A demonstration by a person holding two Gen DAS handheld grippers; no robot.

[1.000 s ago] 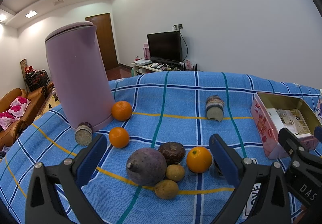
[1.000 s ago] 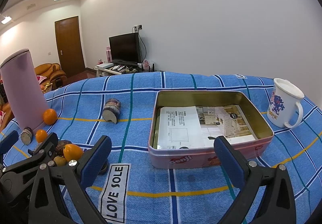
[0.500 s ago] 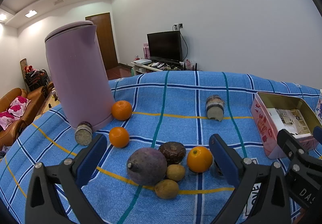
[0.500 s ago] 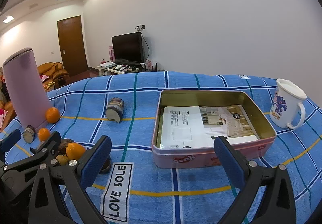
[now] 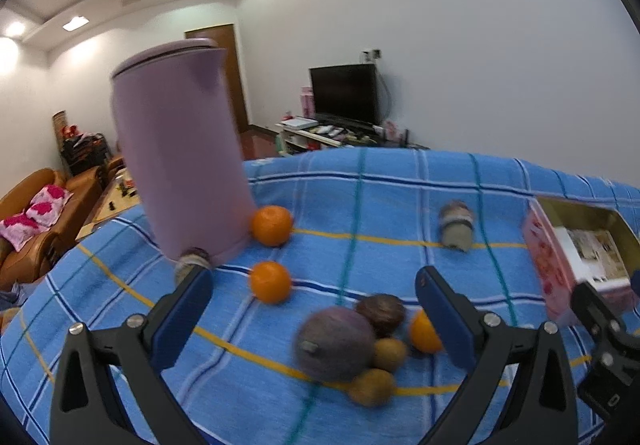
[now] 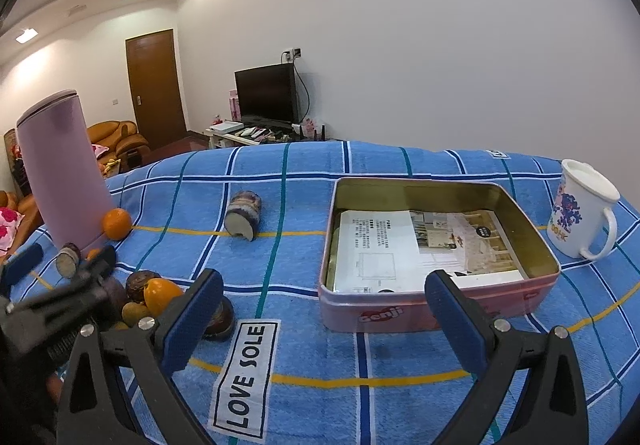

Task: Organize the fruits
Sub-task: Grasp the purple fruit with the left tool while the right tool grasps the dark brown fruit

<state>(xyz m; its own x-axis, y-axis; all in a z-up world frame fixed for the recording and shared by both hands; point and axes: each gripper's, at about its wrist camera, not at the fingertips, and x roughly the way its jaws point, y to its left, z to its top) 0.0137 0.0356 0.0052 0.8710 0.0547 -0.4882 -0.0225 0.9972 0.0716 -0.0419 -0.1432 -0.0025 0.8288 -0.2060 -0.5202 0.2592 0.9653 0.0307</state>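
Left gripper (image 5: 314,319) has swung left and tilted since half a second ago; its view is now motion-blurred and the fruit pile sits off to the right of its gap instead of centred. Jaws wide apart, nothing held. Big purple fruit (image 5: 334,343) lies just ahead, toward the right finger, touching a dark round fruit (image 5: 381,314) and two small brown fruits (image 5: 390,354). One orange (image 5: 425,332) is partly hidden behind the right finger. Another orange (image 5: 270,282) lies ahead between the fingers, a third orange (image 5: 271,225) further out against the purple kettle (image 5: 180,153). Likely lining up on a fruit; none picked yet, so sorting looks barely begun.

Right gripper (image 6: 324,311) has barely moved. Also fully open, empty. Pink tin (image 6: 436,315) lies straight ahead beyond its tips, paper inside, no fruit in it.

Only the right view shows the white mug (image 6: 582,219) to the far right, the tin's interior, and a dark object (image 6: 220,319) behind its left finger. Only the left view shows the whole pile clearly separated.
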